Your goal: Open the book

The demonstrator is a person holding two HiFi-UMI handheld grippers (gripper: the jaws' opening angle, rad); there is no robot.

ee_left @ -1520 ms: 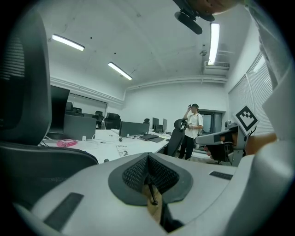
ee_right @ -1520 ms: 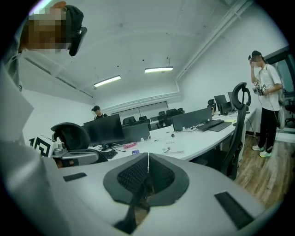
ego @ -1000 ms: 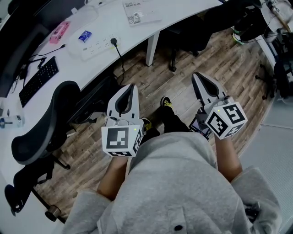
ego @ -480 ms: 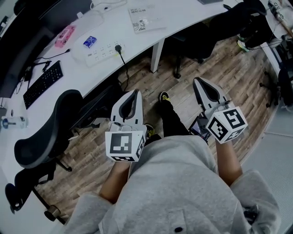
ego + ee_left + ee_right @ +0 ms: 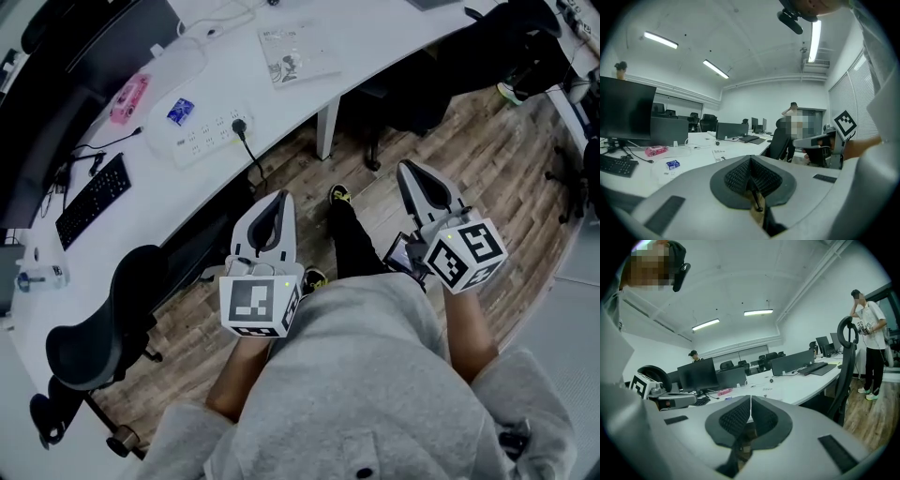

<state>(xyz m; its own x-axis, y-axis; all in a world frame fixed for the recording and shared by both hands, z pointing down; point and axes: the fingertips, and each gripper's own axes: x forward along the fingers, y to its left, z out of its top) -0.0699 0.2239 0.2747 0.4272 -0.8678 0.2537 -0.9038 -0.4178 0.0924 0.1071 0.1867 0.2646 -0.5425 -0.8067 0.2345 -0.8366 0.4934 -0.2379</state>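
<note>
Left gripper (image 5: 277, 199) and right gripper (image 5: 407, 171): jaws closed together, nothing held, both over the floor and well apart from the counter (image 5: 394, 28). Book (image 5: 298, 52) lies flat on the counter, looks closed, untouched. Step looks like the approach. Next: reach the book, catch the cover edge. Containers: only a small blue box (image 5: 181, 111), contents can't tell.

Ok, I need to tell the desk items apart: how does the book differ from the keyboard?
The book is pale and thin; the keyboard is black. In the head view the book lies further right on the desk, the keyboard far left, near the chair. Both lie flat on the desk.
</note>
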